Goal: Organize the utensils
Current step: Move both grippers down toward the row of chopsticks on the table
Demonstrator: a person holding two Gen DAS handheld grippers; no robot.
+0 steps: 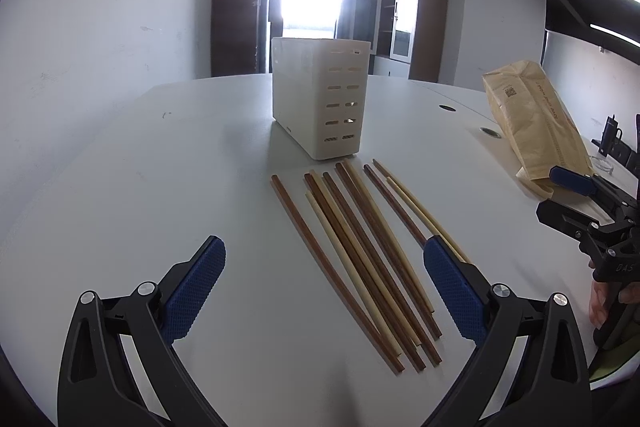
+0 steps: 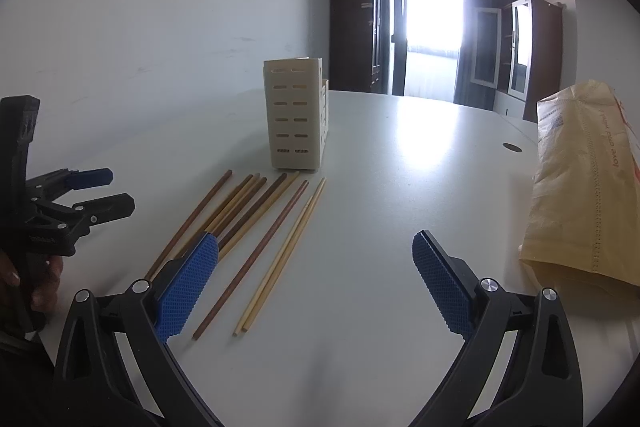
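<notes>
White table (image 1: 140, 167) lies bare beside chopsticks (image 1: 360, 259); left claw (image 1: 324, 291) and right claw (image 2: 316, 287) both released.

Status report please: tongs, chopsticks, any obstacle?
Left tongs, right tongs: open, empty. Brown and pale wooden chopsticks loose on table before cream slotted plastic holder. No obstacle.

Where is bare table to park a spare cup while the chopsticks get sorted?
Free: the wide stretch between the chopsticks and the paper bag, and the table left of the chopsticks toward the wall. Crowded: the strip in front of the holder, where the chopsticks fan out.
</notes>
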